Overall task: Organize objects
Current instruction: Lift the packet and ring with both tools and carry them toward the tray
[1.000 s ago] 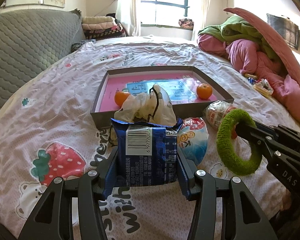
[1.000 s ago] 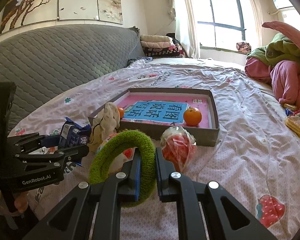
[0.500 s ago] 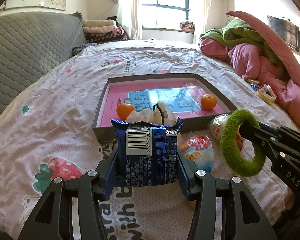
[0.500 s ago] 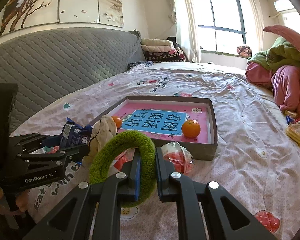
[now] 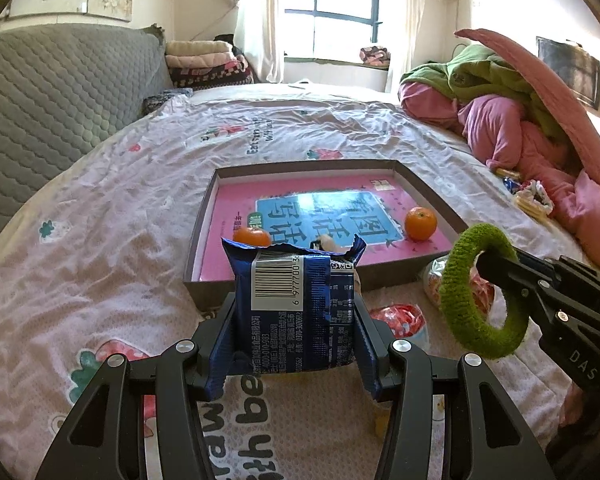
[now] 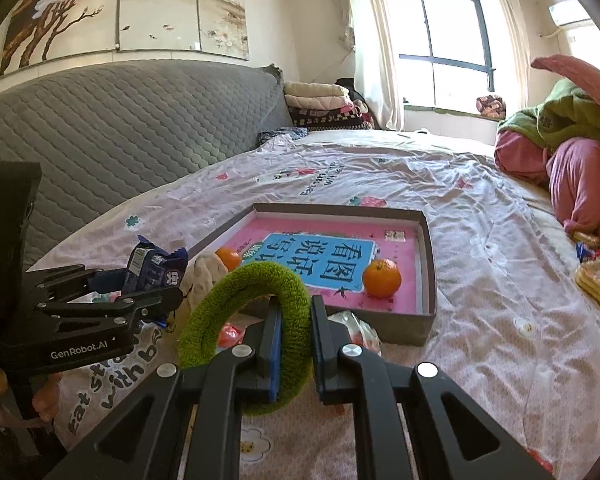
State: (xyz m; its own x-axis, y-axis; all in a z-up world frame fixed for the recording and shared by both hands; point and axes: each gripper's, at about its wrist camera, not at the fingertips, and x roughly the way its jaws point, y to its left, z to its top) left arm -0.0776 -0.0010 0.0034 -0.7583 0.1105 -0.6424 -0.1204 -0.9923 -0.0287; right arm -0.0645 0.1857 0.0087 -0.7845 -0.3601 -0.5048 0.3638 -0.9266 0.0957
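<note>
Cream bag (image 6: pixel 204 276) — now perhaps half-hidden

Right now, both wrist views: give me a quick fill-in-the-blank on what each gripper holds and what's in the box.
1. The left gripper is shut on a blue ____ packet.
2. The right gripper pinches a fuzzy ____ ring.
3. Inside the shallow box lie ____ oranges, one by its right wall.
4. The box floor is covered by a ____ book with a blue panel.

Missing words: snack; green; two; pink
</note>
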